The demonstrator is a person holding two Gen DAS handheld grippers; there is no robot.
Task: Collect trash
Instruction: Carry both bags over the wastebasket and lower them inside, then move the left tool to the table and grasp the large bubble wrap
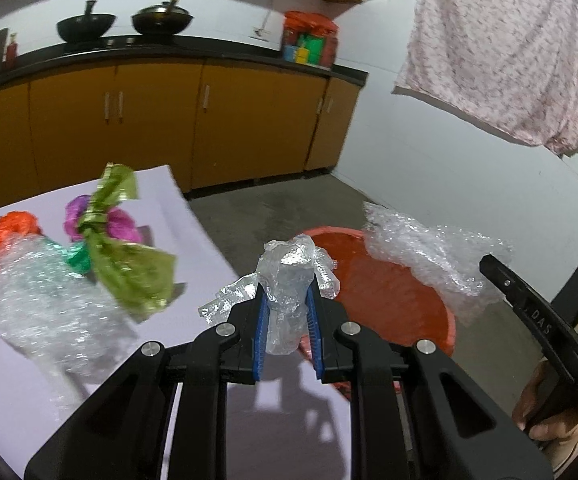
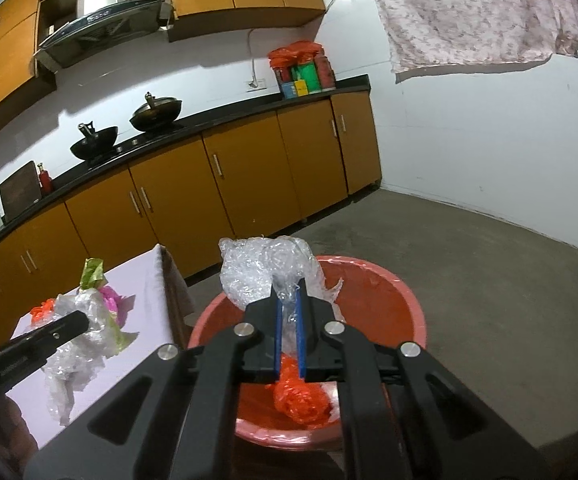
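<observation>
My left gripper (image 1: 287,300) is shut on a crumpled clear plastic wrapper (image 1: 289,276) and holds it over the table's right edge, beside the red tub (image 1: 389,300). My right gripper (image 2: 289,300) is shut on a wad of bubble wrap (image 2: 257,272) and holds it above the red tub (image 2: 369,292); the wad also shows in the left wrist view (image 1: 429,256). An orange crumpled bag (image 2: 301,398) lies inside the tub. On the table (image 1: 193,240) lie a bubble wrap sheet (image 1: 37,300), a green wrapper (image 1: 125,256), a magenta wrapper (image 1: 121,226) and an orange wrapper (image 1: 5,232).
The lilac-covered table (image 2: 145,292) stands left of the tub, which sits on the concrete floor (image 2: 489,280). Orange kitchen cabinets (image 2: 249,176) with a black counter line the back wall. A patterned cloth (image 2: 469,12) hangs on the right wall.
</observation>
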